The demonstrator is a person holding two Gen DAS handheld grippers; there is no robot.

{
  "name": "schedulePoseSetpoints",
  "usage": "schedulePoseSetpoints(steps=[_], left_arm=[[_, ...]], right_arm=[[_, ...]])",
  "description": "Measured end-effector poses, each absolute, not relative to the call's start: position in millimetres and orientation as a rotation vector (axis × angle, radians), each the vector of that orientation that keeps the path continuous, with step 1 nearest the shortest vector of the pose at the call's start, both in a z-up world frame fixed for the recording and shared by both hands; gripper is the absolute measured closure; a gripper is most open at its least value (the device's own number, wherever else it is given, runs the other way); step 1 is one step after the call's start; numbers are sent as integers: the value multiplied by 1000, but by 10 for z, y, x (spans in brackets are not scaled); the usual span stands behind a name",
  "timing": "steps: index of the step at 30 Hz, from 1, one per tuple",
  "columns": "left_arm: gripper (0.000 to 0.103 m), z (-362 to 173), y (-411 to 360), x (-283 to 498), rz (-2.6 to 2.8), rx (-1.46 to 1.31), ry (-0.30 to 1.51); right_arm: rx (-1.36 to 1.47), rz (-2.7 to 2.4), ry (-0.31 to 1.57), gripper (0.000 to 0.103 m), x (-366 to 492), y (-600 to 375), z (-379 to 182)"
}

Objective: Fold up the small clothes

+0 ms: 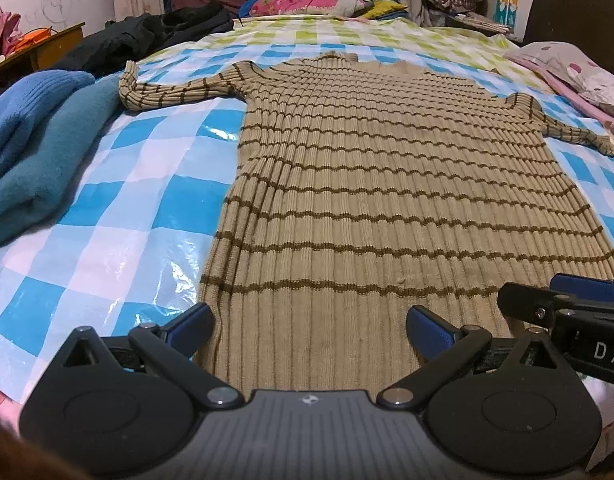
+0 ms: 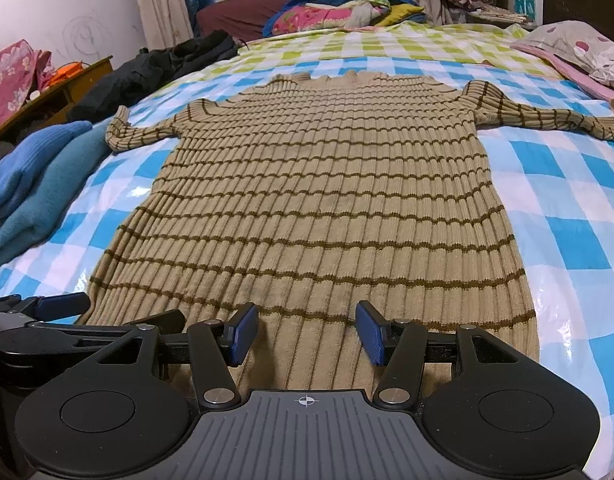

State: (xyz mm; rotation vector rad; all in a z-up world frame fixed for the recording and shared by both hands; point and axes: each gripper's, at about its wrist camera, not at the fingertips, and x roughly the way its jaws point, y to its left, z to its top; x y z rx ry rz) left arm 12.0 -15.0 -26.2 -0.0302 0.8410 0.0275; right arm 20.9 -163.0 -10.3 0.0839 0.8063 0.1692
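A tan ribbed sweater with brown stripes (image 1: 367, 184) lies flat on the bed, hem toward me, both sleeves spread out; it also shows in the right wrist view (image 2: 327, 200). My left gripper (image 1: 311, 328) is open over the hem's left part, holding nothing. My right gripper (image 2: 307, 332) is open over the hem's right part, holding nothing. The right gripper's fingers (image 1: 563, 300) show at the right edge of the left wrist view. The left gripper's fingers (image 2: 63, 304) show at the left edge of the right wrist view.
A blue, white and green checked plastic sheet (image 1: 119, 220) covers the bed. Folded blue and teal knitwear (image 1: 35, 140) lies at the left. Dark clothing (image 1: 147, 36) lies at the far left. Colourful bedding (image 1: 315, 0) is piled at the back. A pink pillow (image 1: 579, 76) lies at the right.
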Motion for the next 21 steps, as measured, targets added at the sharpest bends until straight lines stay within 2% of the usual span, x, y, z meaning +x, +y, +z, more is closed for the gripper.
schedulePoseSetpoints(steps=[21], left_arm=[[0, -321, -87, 117, 20, -76, 842]], right_arm=[[82, 180, 802, 48, 225, -1660, -116]])
